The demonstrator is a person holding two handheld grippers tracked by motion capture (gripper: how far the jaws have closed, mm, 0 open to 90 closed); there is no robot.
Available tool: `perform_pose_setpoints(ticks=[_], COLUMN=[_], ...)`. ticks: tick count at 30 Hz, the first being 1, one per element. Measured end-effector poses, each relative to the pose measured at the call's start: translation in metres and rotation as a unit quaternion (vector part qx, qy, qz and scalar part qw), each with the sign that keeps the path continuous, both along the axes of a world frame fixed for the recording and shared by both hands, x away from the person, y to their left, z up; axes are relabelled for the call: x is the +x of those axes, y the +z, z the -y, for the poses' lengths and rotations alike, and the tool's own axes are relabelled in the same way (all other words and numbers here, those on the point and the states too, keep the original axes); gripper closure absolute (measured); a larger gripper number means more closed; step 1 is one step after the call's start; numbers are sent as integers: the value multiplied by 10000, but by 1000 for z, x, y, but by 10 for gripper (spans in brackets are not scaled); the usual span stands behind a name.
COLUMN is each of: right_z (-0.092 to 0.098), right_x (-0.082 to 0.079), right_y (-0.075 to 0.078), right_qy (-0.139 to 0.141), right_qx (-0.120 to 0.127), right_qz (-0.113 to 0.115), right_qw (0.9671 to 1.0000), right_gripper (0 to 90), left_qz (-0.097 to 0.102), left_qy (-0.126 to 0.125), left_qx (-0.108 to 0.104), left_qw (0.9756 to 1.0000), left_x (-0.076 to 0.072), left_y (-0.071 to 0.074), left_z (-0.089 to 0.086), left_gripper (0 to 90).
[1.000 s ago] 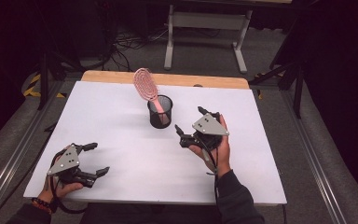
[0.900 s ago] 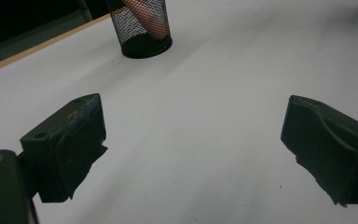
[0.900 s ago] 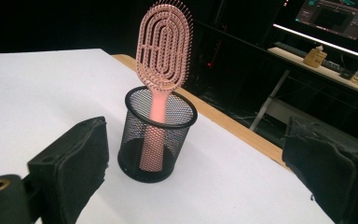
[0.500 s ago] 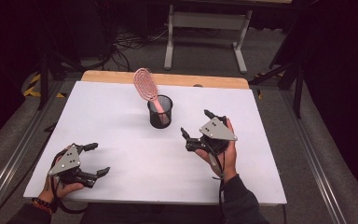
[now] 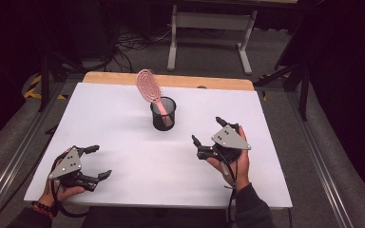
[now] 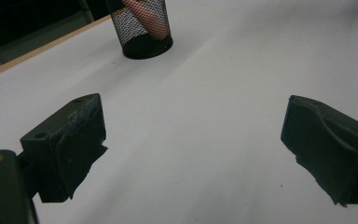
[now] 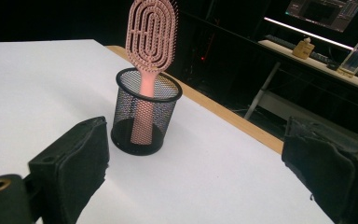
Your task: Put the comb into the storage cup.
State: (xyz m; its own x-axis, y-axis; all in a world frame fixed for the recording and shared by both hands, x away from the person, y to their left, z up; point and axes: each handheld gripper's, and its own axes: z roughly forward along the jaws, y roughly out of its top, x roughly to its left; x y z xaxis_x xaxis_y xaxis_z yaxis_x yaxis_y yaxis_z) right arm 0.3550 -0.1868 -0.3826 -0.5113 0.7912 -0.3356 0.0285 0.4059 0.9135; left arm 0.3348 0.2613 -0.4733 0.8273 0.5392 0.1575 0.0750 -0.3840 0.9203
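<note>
Near the table's middle, a pink oval-headed plastic hairbrush (image 5: 150,91) stands handle-down in a black wire-mesh cup (image 5: 163,114). Both the right gripper (image 5: 208,131) and left gripper (image 5: 98,162) have jaws spread, empty. Any further retreat should stay low and clear of the leaning brush.

Left tool (image 6: 193,154) spread wide above the white desk (image 6: 205,93); black mesh cup (image 6: 142,28) far left, holding a pink handle (image 6: 150,21).

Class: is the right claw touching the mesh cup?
Apart. The high view shows bare white table between the right claw and the mesh cup.
</note>
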Motion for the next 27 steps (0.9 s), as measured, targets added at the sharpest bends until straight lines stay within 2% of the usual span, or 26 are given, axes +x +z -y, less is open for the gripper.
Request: perform_pose_setpoints(ticks=[7,10,19,27], right_z=[9,13,21,29], right_x=[-4,-4,-6,-8], right_y=[-3,-6,-21,-32], right_qy=[-35,-37,18,64], right_qx=[43,88,-99,-137], right_qz=[-2,-73,-32,-43], right_qw=[10000,9999,9999,9999], right_gripper=[79,80,79,79], left_qz=[-6,-2,-4,15], left_qy=[-6,-6,2,6], left_qx=[14,21,25,35], left_qw=[10000,10000,10000,10000], left_x=[0,1,0,0], left_y=[0,0,-1,-1], left_z=[1,1,1,1], left_gripper=[72,72,72,72])
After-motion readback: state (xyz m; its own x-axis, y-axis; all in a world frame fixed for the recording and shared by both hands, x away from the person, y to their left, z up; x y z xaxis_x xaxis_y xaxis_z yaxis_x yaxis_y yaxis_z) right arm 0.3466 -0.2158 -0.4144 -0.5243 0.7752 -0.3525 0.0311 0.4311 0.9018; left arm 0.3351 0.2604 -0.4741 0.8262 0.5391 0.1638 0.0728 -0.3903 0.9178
